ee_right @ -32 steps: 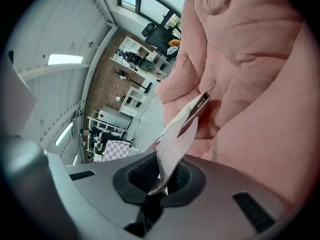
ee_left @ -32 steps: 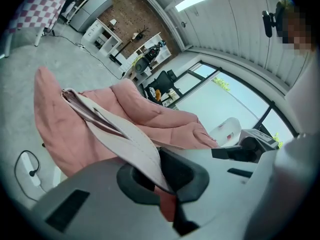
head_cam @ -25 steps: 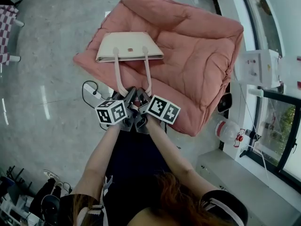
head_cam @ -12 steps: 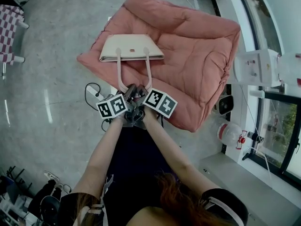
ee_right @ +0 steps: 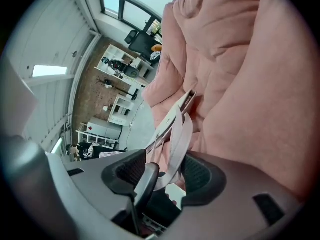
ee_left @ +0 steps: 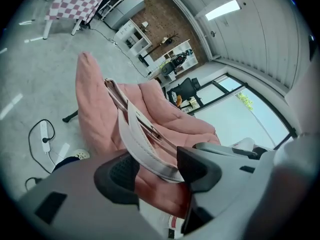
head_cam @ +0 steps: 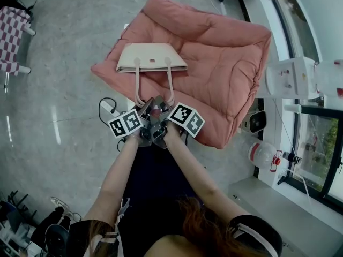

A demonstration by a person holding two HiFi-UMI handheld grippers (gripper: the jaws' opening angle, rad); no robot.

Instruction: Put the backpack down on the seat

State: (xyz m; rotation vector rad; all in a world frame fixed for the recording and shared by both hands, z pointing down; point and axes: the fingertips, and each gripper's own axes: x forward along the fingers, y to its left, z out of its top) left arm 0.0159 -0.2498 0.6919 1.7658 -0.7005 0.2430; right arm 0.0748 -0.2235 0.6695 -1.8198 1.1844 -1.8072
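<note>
Right, head view first: the cream bag (head_cam: 151,58) lies flat on the pink seat (head_cam: 230,63), on the cushion's left part. Its long side runs left to right across the picture. Its base points away from the person, and its opening and two handles (head_cam: 137,84) point back toward them. The handles stretch straight to the seat's near edge, and both tools wait right at their looped ends. The left gripper (head_cam: 144,110) and right gripper (head_cam: 163,109) sit nearly touching, marker cubes angled outward. Both forearms reach forward from the body and converge, hands close together. A white power strip (head_cam: 110,108) lies on the floor just left of the grippers.

Over to the left gripper view: the left gripper (ee_left: 157,171) has its jaws opening. A handle loop (ee_left: 145,149) sits loose between the pads, its end brushing the right-hand jaw but not pinched. Beyond it the bag (ee_left: 114,91) shows edge-on against the seat (ee_left: 170,114).

Now the right gripper view: the right gripper (ee_right: 170,171) is opening too, pads spread. The other handle (ee_right: 180,136) runs slack between them, nothing clamped. It leads up to the bag's edge (ee_right: 186,100), which rests on the seat (ee_right: 250,84), and the pink cushion fills the right of this view.
</note>
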